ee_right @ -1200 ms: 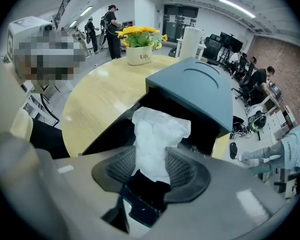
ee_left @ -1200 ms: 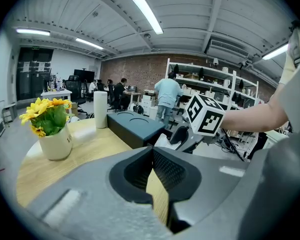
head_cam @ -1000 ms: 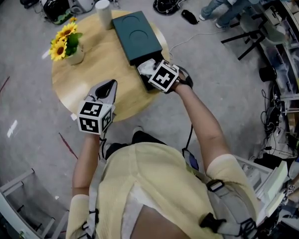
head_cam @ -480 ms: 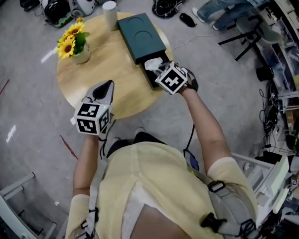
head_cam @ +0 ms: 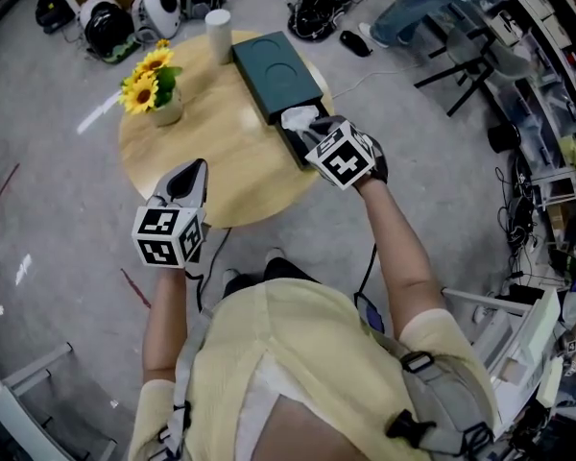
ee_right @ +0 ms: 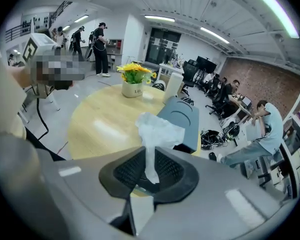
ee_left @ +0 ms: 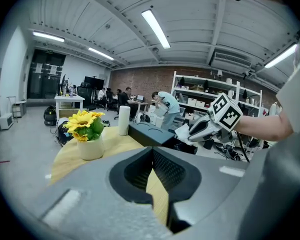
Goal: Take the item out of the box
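A dark green box (head_cam: 272, 68) lies on the round wooden table (head_cam: 226, 166), its drawer end open toward me. My right gripper (head_cam: 312, 134) hangs over that open end, shut on a crumpled white item (head_cam: 299, 117). Its jaws have just been closing, with the item between them. In the right gripper view the white item (ee_right: 157, 129) stands up out of the pinched jaws, above the box (ee_right: 182, 118). My left gripper (head_cam: 188, 174) hovers at the table's near edge with jaws together and nothing in them. From the left gripper view, the right gripper (ee_left: 202, 129) and box (ee_left: 150, 133) show.
A vase of sunflowers (head_cam: 156, 86) and a white cylinder (head_cam: 218, 25) stand at the table's far side. Helmets and bags (head_cam: 139, 8) lie on the floor beyond. A person (head_cam: 413, 3) stands at the top right, near stools and shelves.
My right gripper has risen from the box's open end with the white item in it. My left gripper has drawn back toward the table's near edge and lifted a little.
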`<state>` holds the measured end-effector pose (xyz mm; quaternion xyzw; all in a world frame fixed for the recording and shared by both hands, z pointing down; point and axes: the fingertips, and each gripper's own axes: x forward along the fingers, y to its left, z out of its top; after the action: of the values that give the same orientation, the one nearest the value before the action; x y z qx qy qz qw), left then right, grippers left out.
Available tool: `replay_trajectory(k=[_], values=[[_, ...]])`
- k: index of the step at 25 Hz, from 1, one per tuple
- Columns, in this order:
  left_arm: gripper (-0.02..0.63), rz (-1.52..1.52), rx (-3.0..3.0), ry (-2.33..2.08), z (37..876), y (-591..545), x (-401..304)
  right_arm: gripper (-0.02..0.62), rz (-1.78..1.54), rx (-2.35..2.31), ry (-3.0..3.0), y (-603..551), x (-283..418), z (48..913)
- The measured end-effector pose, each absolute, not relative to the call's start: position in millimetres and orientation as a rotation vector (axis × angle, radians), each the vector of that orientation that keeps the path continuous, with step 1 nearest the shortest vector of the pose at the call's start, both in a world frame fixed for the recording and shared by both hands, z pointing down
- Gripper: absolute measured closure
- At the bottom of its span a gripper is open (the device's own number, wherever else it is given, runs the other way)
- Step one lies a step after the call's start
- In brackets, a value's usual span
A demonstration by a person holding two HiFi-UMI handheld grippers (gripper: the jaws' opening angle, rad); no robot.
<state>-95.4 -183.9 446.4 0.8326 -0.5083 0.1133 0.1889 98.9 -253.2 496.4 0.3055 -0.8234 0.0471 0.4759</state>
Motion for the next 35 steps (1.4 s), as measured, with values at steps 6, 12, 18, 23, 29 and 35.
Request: replay_trajectory(k=[6,12,18,23,29,35], values=[[0.608,0.255,2.323,-1.483,435,-177,-115,0.534,0.114,0.786,-2.099,-235,78,465],[0.609,0.216,2.318,-1.522,425,-164,-134,0.534,0.081,0.811,-2.19,-217,58,442],[0.608,0.22,2.32,-1.539,420,-150,-141,0.534,0.087,0.803,-2.275,-191,38,426],[0.609,0.171,2.337,-1.582,407,-138,-150,0.534,0.088,0.787,-2.325,-169,22,417],[0.609,0.169,2.335,-1.576,405,-131,-156,0.534,0.108,0.751,-2.388,-151,1,411],[0.609,0.174,2.331,-1.584,404,-123,-161,0.535,0.122,0.716,-2.449,-134,-15,401]])
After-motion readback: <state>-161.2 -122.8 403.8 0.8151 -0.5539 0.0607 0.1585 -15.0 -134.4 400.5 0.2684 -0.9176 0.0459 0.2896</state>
